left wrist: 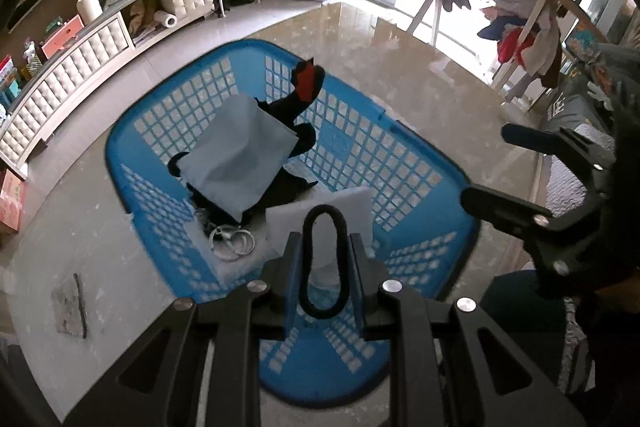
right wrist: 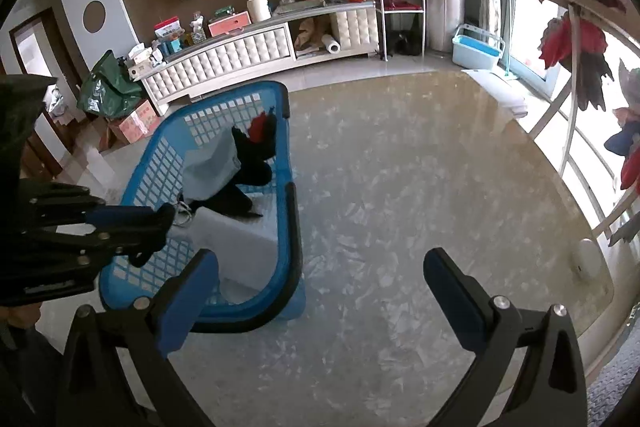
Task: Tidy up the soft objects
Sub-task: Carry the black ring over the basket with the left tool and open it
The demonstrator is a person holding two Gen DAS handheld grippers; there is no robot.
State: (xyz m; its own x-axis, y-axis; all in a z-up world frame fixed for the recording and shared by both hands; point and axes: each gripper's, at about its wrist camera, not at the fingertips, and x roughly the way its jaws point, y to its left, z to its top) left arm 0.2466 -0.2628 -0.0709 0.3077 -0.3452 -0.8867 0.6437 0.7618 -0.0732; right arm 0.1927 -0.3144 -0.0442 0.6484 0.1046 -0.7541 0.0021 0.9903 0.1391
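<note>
Here no writing reads clearly; the left gripper [left wrist: 324, 267] clamps a black loop [left wrist: 323, 259] over the blue basket [left wrist: 420, 163], right gripper [right wrist: 320, 291] spread apart.

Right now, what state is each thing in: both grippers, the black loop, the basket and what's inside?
left gripper: shut on black loop
black loop: pinched, over basket
right gripper: open, holding nothing
blue basket: on floor, partly filled
pale cloth: lying on black garment

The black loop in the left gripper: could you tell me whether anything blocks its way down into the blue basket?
Nothing visible does. The black loop hangs between the left gripper fingers directly over the open blue basket, with only the white cloth lying below it.
</note>
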